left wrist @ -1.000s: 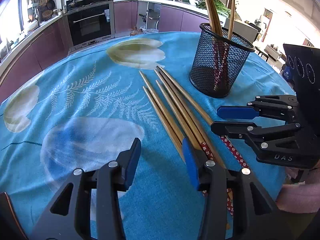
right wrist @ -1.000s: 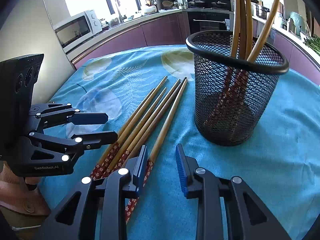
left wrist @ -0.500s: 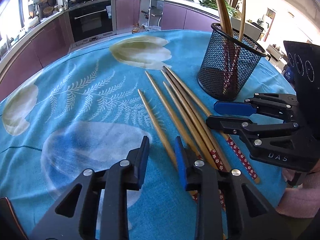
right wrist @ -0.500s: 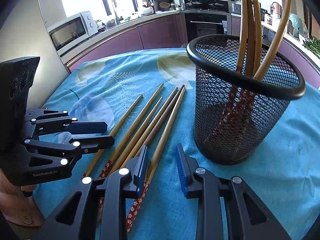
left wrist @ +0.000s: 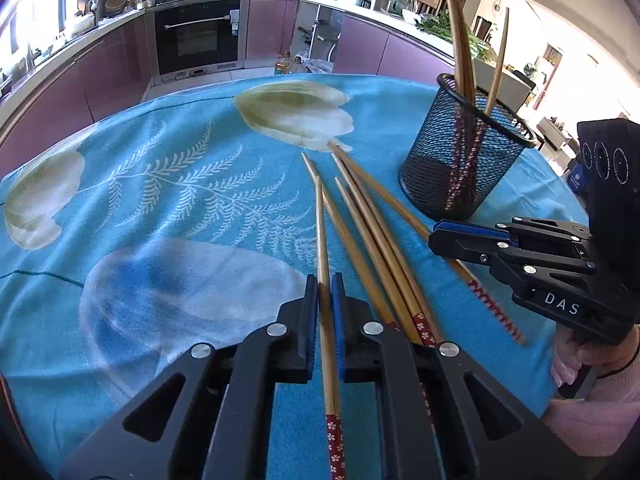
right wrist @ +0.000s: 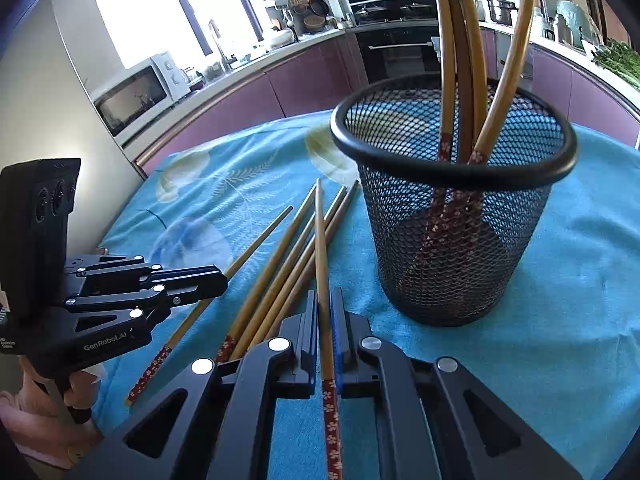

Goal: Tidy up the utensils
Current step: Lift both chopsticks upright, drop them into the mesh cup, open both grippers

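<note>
Partway done; three chopsticks already stand in mesh holder (right wrist: 452, 240); left gripper (left wrist: 324, 300) clamps one chopstick (left wrist: 321, 232); right gripper (right wrist: 325, 312) clamps another (right wrist: 320, 240); four loose chopsticks (left wrist: 372, 232) remain on the tablecloth (left wrist: 160, 200).

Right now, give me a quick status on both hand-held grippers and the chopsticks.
Left hand-held gripper shut on one chopstick. Right hand-held gripper shut on another. Mesh holder upright, three chopsticks inside. Others loose on cloth; nothing blocking.
</note>
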Action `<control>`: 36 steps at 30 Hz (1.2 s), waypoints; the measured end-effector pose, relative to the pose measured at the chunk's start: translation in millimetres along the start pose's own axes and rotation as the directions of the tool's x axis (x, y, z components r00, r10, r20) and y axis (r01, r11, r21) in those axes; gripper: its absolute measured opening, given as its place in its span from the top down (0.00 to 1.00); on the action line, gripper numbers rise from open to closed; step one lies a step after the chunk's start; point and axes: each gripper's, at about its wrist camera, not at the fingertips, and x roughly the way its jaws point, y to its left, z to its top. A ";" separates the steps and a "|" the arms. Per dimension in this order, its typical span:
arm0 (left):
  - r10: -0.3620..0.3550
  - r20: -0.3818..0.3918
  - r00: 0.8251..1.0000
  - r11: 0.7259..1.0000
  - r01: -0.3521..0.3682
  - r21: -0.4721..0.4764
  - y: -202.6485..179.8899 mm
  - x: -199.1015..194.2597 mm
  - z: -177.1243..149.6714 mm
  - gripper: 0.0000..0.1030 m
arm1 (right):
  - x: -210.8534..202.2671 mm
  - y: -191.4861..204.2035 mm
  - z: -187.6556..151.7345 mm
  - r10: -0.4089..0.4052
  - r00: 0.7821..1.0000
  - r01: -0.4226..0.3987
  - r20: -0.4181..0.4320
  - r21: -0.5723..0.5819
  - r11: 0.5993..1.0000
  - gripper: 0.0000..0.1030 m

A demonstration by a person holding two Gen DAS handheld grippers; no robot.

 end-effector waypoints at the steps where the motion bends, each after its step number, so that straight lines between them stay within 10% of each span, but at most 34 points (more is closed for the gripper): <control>1: -0.011 0.002 1.000 1.000 0.011 0.007 -1.9 -1.8 -0.5 0.93 | -1.0 1.4 -0.4 0.006 1.000 -0.006 -0.002 -0.008 1.000 0.95; 19: -0.022 -0.057 0.998 0.998 0.025 0.057 -5.8 17.5 6.0 0.93 | 17.7 7.7 1.9 -0.003 0.998 0.000 -0.057 -0.058 0.998 0.93; 36: -0.152 0.142 0.978 0.983 0.135 0.122 -20.3 -66.2 34.4 0.93 | -89.3 6.7 19.8 0.048 0.975 -0.028 0.216 -0.092 0.995 0.94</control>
